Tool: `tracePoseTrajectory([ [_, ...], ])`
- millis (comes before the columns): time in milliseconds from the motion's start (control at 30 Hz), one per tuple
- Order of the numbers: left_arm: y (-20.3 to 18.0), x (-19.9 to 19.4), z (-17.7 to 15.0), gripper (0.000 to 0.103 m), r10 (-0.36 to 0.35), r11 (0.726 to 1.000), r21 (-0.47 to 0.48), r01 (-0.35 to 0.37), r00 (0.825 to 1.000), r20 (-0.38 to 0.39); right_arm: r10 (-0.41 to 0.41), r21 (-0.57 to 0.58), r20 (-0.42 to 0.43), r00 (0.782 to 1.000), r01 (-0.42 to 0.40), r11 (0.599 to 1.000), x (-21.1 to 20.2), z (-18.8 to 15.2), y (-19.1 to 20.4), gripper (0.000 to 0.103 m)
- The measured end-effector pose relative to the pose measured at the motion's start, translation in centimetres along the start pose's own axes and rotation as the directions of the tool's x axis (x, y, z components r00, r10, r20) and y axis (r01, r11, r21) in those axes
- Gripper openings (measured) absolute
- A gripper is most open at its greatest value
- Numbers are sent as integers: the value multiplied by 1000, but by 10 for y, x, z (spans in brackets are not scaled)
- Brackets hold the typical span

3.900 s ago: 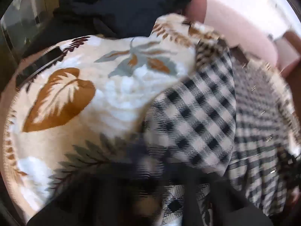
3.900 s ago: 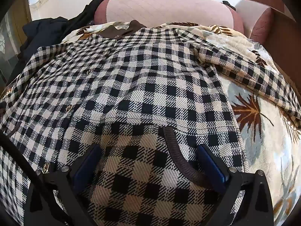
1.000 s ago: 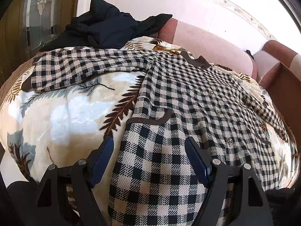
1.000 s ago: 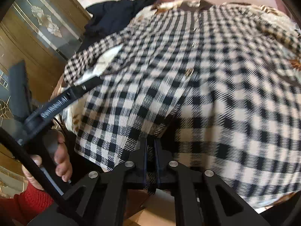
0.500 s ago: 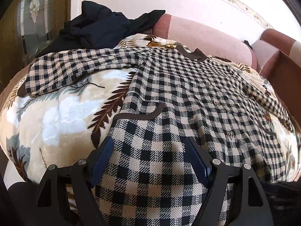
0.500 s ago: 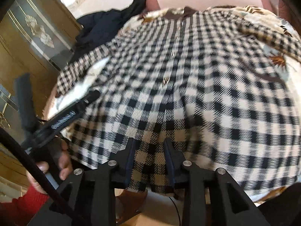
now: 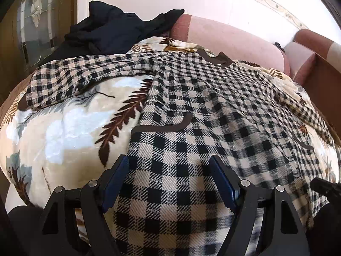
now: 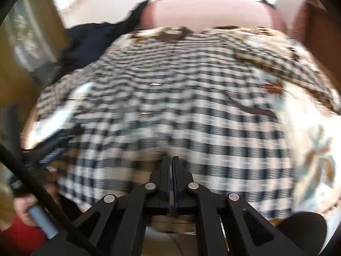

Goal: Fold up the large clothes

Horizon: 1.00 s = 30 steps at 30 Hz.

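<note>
The right claw [image 8: 171, 162] has just been closing and its jaws now stand pressed together at the near hem of the checked shirt [image 7: 213, 106]. A thin fold of the hem looks to be pinched between them, though the blur in the right wrist view leaves that a judgement. The left claw [image 7: 169, 183] stands wide open over the shirt's lower front, one jaw on either side of a swell of cloth, its pads [image 7: 115, 183] not pressing on anything. The shirt lies spread front-up on the leaf-print blanket [image 7: 64, 128]. Its collar [image 7: 215, 58] is towards the blanket's far edge, its hem at the near edge, and one sleeve [image 7: 74, 79] is stretched out towards the left edge. A heap of dark clothes [image 7: 119, 32] sits at the far left corner, apart from the shirt's body. The step in hand seems to be taking hold of the hem after the laying-out, with no fold made yet. The next move probably calls for the left claw to close on the hem beside its partner, so both can lift the near edge evenly. The sleeves would likely need bringing in over the body as well.
</note>
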<state>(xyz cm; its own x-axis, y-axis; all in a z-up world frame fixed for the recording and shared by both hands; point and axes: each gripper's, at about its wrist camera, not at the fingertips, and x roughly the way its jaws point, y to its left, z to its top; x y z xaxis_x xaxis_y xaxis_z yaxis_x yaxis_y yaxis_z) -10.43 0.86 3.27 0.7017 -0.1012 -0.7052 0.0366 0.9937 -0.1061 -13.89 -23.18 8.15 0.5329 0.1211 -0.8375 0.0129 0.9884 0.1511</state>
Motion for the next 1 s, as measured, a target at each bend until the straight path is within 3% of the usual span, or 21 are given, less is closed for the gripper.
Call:
tracePoseTrajectory([
  [100, -4, -1, -1, 77, 1, 1000, 18, -2, 1000, 5, 79, 85, 24, 997, -81, 993, -6, -1, -14, 4],
  [200, -5, 1, -2, 77, 11, 1000, 27, -11, 1000, 1, 139, 75, 91, 986, -146, 986, -15, 4, -6, 4],
  [267, -5, 2, -2, 77, 33, 999, 34, -33, 999, -8, 178, 61, 76, 981, -183, 981, -11, 7, 3, 4],
  [467, 18, 4, -4, 77, 112, 993, -25, -114, 993, -45, 198, 60, -123, 972, -192, 980, 42, -19, 18, 4],
  [600, 31, 4, -7, 77, 104, 990, -85, -109, 993, -63, 183, 20, -98, 978, -182, 983, 34, -32, 22, 4],
  [700, 24, -1, -10, 77, 114, 991, -62, -116, 993, -42, 154, 7, -72, 985, -154, 988, 24, -33, 21, 6],
  [767, 16, -6, -12, 77, 120, 992, -28, -120, 993, -18, 113, 1, 5, 994, -113, 994, 6, -30, 18, 15],
  [833, 8, -11, -13, 77, 120, 993, -1, -120, 993, -2, 58, 0, 96, 994, -58, 998, -11, -26, 12, 39],
  [933, -1, -15, -18, 77, 95, 995, 22, -95, 995, -8, -94, 13, 298, 950, 94, 995, -40, -23, 8, 62],
  [1000, -8, -14, -23, 77, 86, 995, 52, -84, 996, -29, -138, 32, 347, 928, 136, 990, -43, -23, 3, 62],
])
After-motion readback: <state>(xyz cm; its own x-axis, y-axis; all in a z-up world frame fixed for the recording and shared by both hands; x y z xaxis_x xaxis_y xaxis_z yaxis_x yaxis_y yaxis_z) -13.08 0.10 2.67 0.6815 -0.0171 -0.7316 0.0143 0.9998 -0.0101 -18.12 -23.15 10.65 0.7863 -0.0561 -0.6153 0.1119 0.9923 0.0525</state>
